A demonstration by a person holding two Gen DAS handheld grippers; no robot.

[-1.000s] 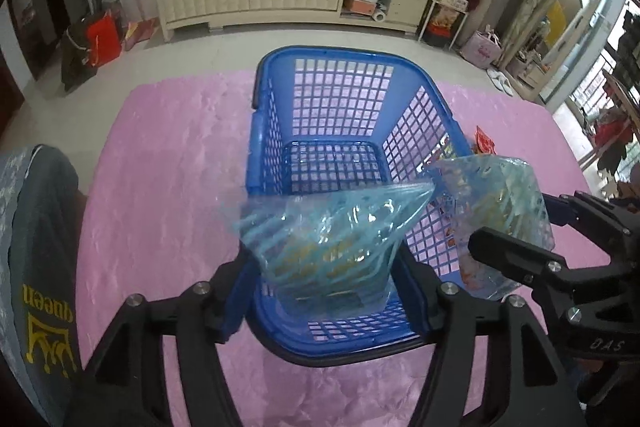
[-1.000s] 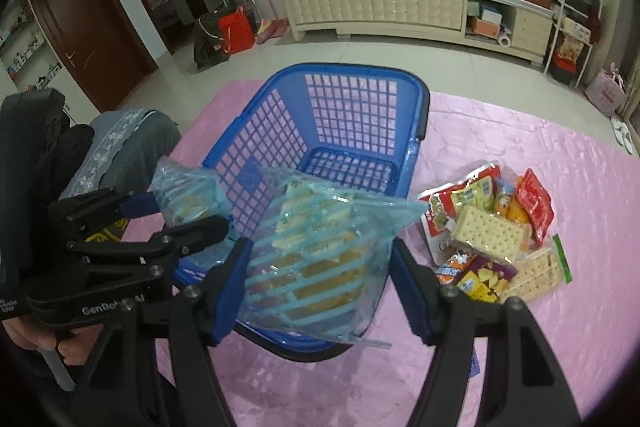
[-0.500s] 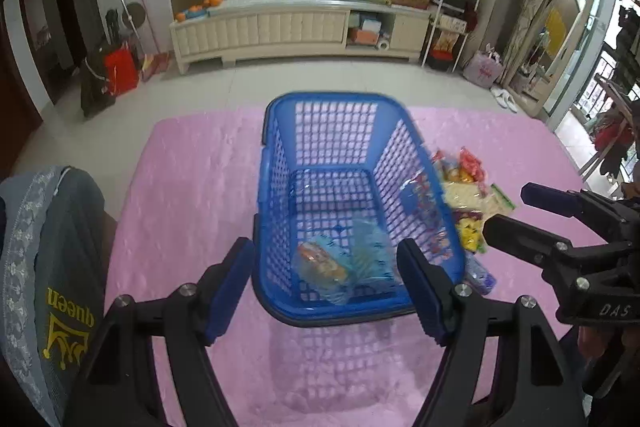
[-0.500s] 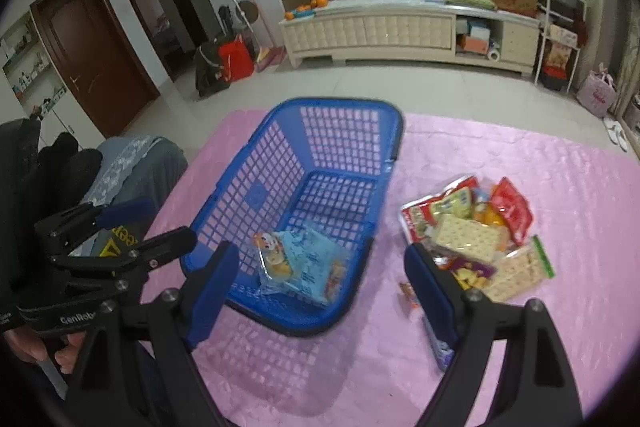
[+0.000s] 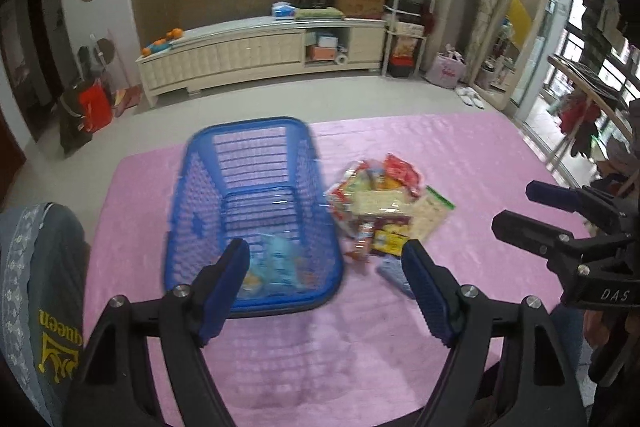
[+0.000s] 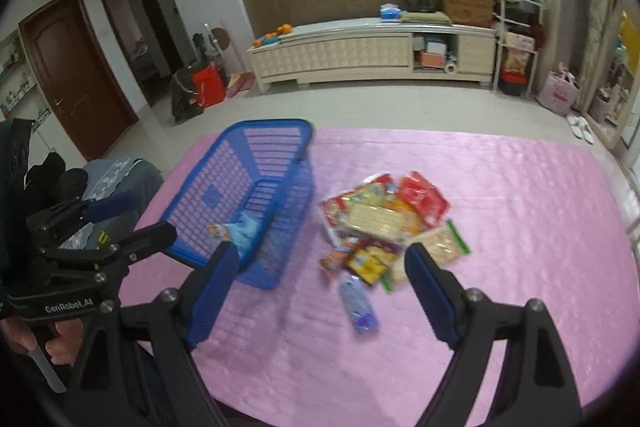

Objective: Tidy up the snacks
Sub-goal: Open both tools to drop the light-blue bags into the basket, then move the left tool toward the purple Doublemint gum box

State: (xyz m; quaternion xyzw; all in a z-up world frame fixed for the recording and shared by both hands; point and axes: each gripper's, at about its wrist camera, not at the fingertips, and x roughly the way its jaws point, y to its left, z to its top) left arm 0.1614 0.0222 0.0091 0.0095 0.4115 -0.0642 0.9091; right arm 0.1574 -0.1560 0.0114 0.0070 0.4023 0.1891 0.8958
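In the blue basket (image 5: 256, 187), crinkled pale-blue packets (image 5: 276, 263).

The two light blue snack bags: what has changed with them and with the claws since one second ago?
Both claws, left and right, let go of their light blue bags, now lying in the blue basket, then drew back, open and empty. The snack pile stayed on the pink cloth.

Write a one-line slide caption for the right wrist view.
Open right gripper hovers over the pink tablecloth between a blue basket holding pale blue packets and a snack pile.
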